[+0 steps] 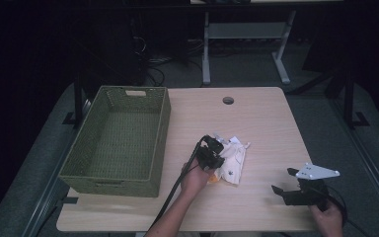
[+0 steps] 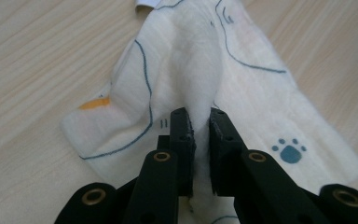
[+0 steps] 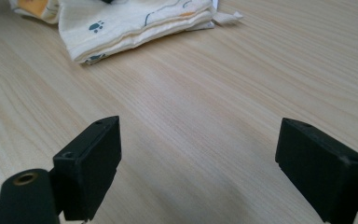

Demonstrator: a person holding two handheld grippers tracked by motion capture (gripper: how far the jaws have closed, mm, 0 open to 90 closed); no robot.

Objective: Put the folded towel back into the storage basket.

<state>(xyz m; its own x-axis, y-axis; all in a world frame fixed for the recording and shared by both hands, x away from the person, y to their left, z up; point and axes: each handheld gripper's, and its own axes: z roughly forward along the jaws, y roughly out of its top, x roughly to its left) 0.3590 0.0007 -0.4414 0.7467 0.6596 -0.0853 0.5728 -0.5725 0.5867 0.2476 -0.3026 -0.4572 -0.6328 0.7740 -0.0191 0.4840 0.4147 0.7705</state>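
A folded cream cloth (image 1: 233, 163) with blue line drawings and a paw print lies on the wooden table (image 1: 256, 118) near its middle. My left gripper (image 1: 216, 158) sits on the cloth's left part. In the left gripper view its jaws pinch a raised ridge of the cloth (image 2: 242, 93) between the pads, so my left gripper (image 2: 199, 119) is shut on the fabric. My right gripper (image 1: 282, 181) rests near the table's front right edge, held by a hand. In the right gripper view my right gripper (image 3: 200, 149) stands wide open over bare wood, with the cloth (image 3: 121, 23) farther off.
A green woven basket (image 1: 94, 177) with nothing in it stands on the left half of the table. A round cable hole (image 1: 228, 100) sits near the far edge. Black cables trail from both grippers toward the near edge.
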